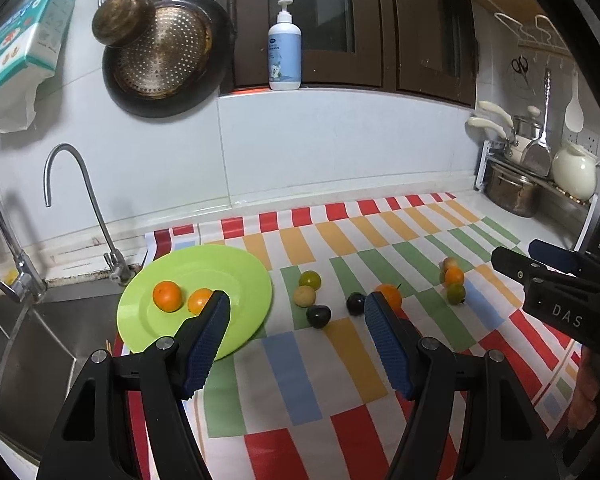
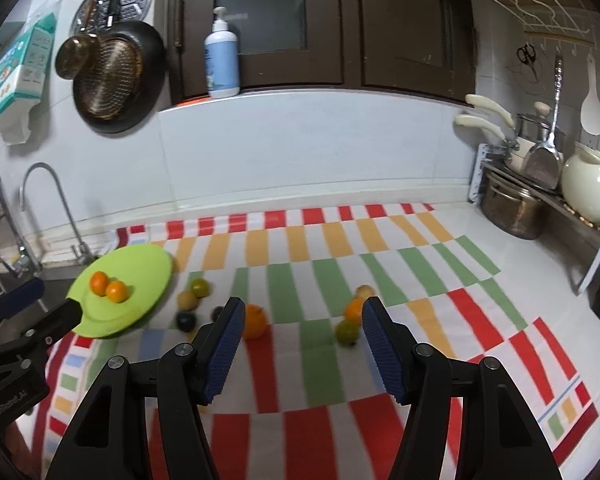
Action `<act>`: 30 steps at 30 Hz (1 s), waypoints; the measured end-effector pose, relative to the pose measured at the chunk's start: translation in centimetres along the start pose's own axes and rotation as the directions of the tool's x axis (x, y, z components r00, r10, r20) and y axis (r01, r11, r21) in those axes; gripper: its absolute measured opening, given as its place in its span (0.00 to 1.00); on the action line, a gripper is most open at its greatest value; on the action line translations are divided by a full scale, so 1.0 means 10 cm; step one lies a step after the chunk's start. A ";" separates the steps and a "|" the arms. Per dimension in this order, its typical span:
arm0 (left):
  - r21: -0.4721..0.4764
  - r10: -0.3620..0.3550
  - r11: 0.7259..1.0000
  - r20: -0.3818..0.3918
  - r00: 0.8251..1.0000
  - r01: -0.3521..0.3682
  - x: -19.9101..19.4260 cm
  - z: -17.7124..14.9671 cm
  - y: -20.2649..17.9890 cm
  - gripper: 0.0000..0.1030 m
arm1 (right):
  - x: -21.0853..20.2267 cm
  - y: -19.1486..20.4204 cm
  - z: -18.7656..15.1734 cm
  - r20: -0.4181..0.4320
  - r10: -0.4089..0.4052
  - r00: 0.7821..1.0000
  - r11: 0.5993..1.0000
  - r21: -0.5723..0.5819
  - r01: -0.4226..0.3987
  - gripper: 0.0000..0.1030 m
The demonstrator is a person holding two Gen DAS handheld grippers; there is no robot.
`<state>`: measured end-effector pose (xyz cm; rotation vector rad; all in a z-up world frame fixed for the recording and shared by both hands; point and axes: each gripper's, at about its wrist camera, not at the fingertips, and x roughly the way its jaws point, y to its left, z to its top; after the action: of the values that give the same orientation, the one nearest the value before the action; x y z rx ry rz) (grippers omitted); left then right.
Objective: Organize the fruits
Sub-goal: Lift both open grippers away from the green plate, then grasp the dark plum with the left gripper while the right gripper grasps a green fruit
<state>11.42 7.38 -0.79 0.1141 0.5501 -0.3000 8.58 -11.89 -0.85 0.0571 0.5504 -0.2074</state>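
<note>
Fruits lie scattered on the striped cloth covering the table: two oranges rest on the green plate by the sink, while an orange, dark fruits and greenish ones sit loose to its right. Both the left tongs and the right tongs hang above the cloth with jaws apart, nothing between them.

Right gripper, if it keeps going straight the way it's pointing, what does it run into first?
Probably nothing but the striped tablecloth: the open right gripper points between the lone orange fruit and the green fruit by its right finger. Depth is hard to judge.
</note>
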 end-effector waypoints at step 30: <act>0.039 0.005 0.999 -0.212 0.977 0.003 1.11 -0.15 -0.13 0.57 | 1.04 -0.26 -0.23 -0.205 -0.032 0.978 0.999 0.036 0.041 0.59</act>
<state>19.28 3.63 -7.98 0.1862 0.7563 -0.2994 15.57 -16.03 -8.25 0.1085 0.7529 -0.2503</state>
